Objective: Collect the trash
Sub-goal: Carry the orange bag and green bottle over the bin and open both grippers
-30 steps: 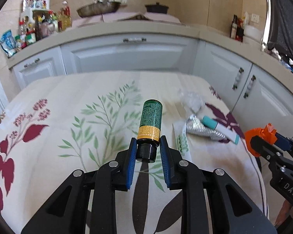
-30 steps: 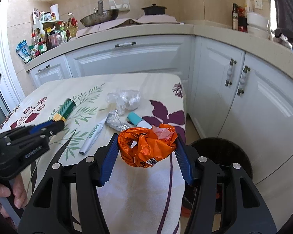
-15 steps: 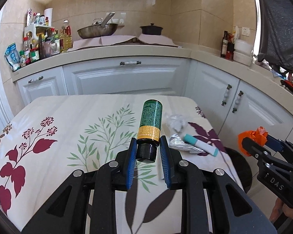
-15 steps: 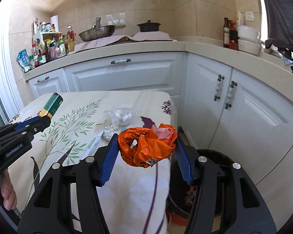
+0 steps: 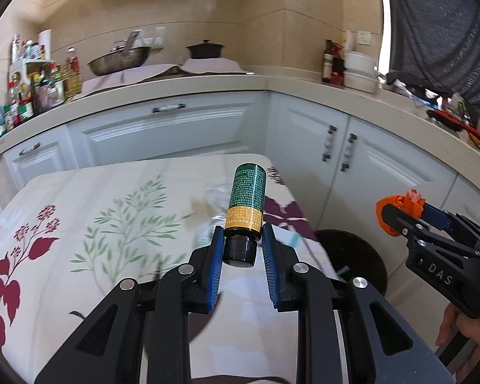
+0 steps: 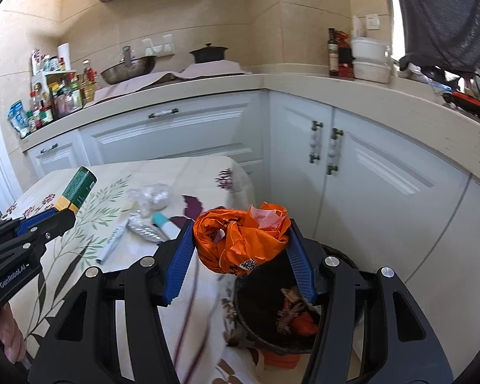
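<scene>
My left gripper (image 5: 241, 249) is shut on the black cap of a green and yellow bottle (image 5: 246, 200), held above the table's right end; the bottle also shows in the right wrist view (image 6: 76, 190). My right gripper (image 6: 240, 249) is shut on a crumpled orange plastic bag (image 6: 240, 240), held above the black trash bin (image 6: 259, 300). The bin (image 5: 358, 256) stands on the floor by the table's right edge and holds some trash. The bag also shows in the left wrist view (image 5: 400, 208).
On the flowered tablecloth (image 6: 112, 192) lie a clear plastic wad (image 6: 150, 196), crumpled foil (image 6: 144, 228), a teal-capped tube (image 6: 164, 224) and a white pen-like tube (image 6: 112, 244). White cabinets (image 6: 368, 176) and a cluttered counter (image 6: 208, 83) surround the table.
Both grippers have lifted and moved right, away from the table top. The orange bag is now over the bin's opening. The bottle has moved toward the table's right end.
</scene>
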Available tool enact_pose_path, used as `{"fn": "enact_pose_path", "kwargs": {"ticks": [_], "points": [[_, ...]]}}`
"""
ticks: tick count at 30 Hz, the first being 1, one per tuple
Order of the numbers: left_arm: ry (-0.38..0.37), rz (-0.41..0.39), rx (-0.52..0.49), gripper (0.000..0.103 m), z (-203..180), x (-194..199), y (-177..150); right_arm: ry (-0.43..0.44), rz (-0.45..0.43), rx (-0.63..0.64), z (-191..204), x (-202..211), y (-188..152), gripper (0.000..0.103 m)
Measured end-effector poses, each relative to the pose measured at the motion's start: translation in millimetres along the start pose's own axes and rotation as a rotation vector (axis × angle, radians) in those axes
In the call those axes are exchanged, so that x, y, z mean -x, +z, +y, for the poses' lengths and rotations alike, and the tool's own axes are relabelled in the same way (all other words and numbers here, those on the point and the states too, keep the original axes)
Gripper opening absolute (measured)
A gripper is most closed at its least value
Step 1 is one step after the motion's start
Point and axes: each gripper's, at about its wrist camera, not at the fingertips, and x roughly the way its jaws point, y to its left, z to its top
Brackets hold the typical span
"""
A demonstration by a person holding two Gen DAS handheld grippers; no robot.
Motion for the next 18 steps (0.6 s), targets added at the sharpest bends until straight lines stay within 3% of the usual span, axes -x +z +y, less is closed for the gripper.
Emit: {"fn": "enact_pose_path", "kwargs": {"ticks": [18], "points": [[-0.102,0.045,-0.112,0.025,-85,-27,-7,-0.100,0.004,-0.086,-76,8,-16,0.055]]}}
